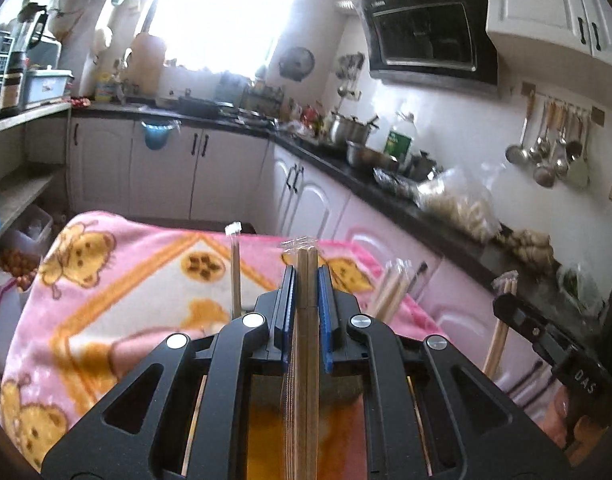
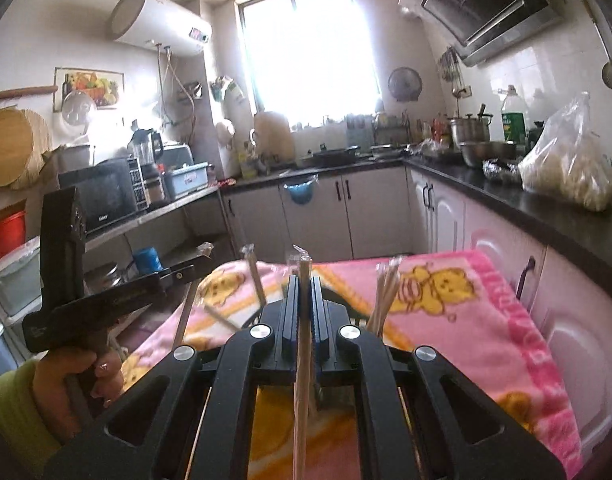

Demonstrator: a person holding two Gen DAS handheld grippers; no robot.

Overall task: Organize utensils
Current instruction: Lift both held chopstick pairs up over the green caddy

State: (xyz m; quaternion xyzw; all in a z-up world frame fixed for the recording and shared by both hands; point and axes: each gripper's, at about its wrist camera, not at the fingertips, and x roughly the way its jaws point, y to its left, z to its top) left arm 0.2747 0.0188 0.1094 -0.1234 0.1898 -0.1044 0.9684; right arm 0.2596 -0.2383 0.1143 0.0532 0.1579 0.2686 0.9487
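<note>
The left gripper (image 1: 307,280) is clamped on a wrapped chopstick pair (image 1: 307,258), and the right gripper (image 2: 305,286) on another pair (image 2: 304,268), both above the pink blanket (image 1: 146,280). This looks like the carrying step; next each pair needs a place among the standing chopsticks (image 2: 386,292).

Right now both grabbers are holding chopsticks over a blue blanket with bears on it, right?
Not quite: the blanket is pink, as both wrist views show. The left gripper and the right gripper are each shut on wrapped chopsticks.
</note>
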